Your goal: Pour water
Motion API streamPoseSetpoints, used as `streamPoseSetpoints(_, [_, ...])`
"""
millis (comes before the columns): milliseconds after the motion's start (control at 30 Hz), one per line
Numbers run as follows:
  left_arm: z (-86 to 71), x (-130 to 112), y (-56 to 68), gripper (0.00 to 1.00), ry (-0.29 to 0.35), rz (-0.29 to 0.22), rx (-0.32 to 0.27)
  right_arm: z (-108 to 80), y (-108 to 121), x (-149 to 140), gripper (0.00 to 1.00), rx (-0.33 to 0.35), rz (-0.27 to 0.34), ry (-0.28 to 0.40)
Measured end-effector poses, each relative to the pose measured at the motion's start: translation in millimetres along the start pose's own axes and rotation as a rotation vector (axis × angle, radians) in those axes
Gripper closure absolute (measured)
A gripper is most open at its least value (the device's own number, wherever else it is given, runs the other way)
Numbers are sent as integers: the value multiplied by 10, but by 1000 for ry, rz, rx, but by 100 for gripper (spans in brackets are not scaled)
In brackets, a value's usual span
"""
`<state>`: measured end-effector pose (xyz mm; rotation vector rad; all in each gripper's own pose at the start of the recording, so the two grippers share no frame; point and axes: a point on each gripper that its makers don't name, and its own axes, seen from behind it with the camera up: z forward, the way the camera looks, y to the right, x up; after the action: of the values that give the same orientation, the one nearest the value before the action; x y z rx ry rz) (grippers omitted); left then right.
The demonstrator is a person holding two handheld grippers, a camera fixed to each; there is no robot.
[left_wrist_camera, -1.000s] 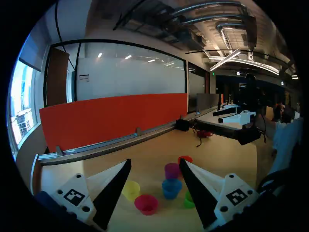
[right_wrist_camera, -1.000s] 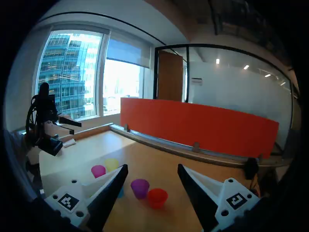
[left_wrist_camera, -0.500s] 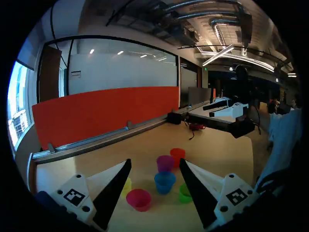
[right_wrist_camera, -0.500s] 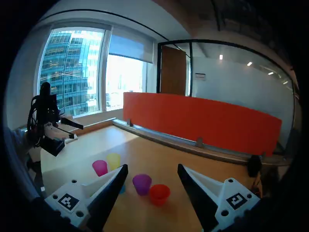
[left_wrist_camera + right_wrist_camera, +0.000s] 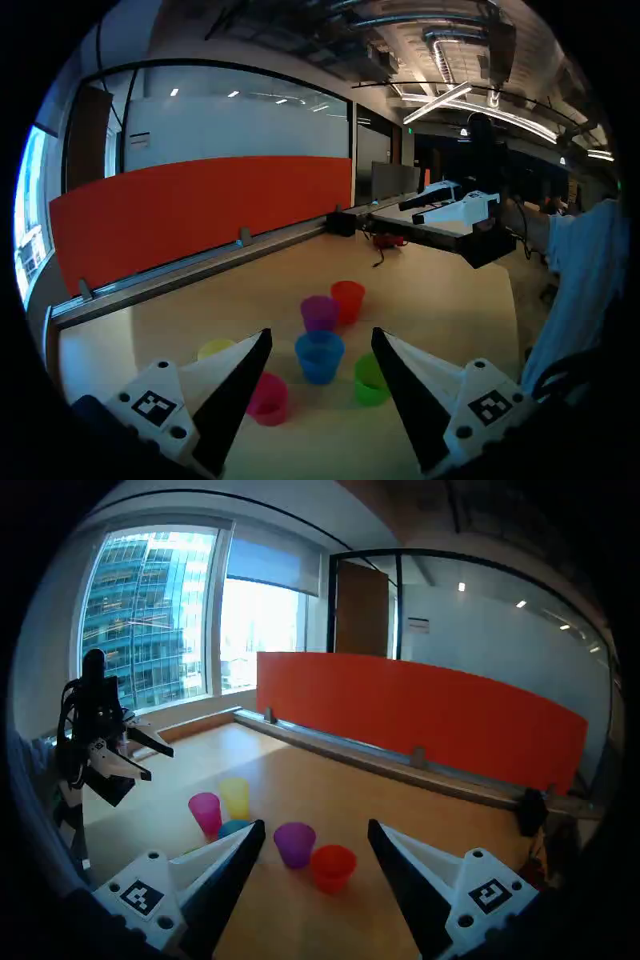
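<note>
Six coloured cups [image 5: 319,358] clustered, contents unclear, left claw [image 5: 320,332] spread, right claw [image 5: 316,824] spread

No readable text, wall notice [image 5: 418,625] illegible

We see a blue cup [image 5: 319,356], green cup [image 5: 370,379], purple cup [image 5: 320,313], red cup [image 5: 347,300], pink cup [image 5: 268,398], yellow cup [image 5: 214,349]; tan worktop [image 5: 448,304]; orange partition [image 5: 200,200] at upper left.
</note>
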<state>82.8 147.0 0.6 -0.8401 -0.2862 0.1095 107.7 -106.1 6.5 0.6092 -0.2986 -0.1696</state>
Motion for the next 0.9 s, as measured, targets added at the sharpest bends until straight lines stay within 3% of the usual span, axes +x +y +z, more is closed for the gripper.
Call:
streamPoseSetpoints(267, [83,-154,154,8,-14,19,-46,56,-7,-63,0,7,1,-11])
streamPoseSetpoints(900, [330,-704,483,8,-132,77,-141,157,-4,-122,0,22,-2,-31])
